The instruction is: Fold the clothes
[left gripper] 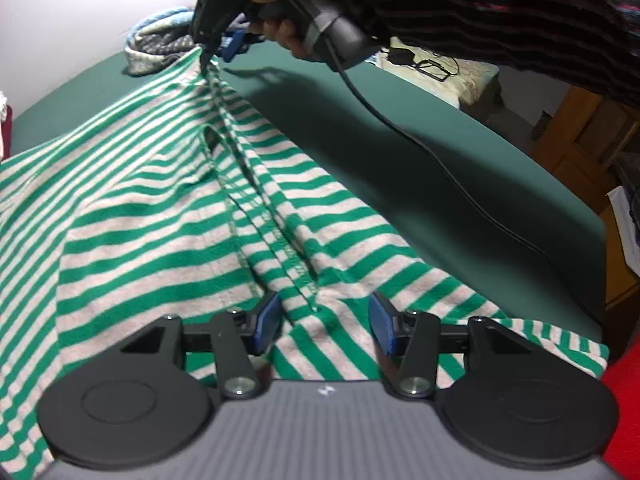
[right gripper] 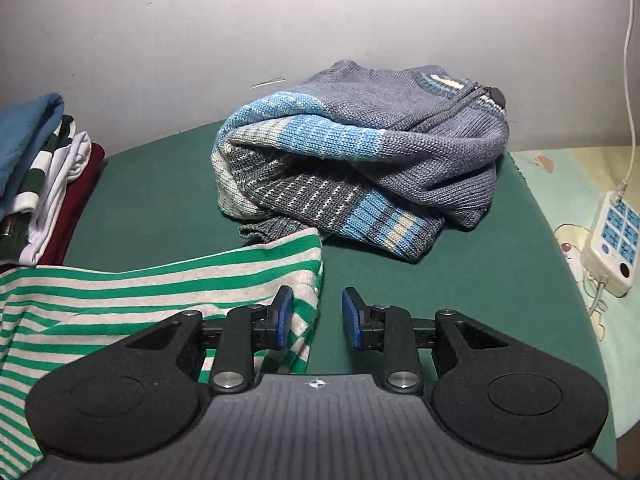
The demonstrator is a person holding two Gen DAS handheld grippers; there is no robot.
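A green-and-grey striped garment lies spread over the green table, with a stitched hem running down its middle. My left gripper is open just above it, and the hem passes between the fingers. At the far corner the cloth rises to a peak at my right gripper, which a hand in a striped sleeve holds. In the right wrist view the right gripper stands open. The striped garment's edge lies against its left finger, and bare green table shows in the gap.
A rumpled blue-grey knit sweater sits at the back of the table near the wall. Several folded clothes are stacked at the left. A white power strip lies on a patterned sheet to the right. Wooden furniture stands beyond the table's right edge.
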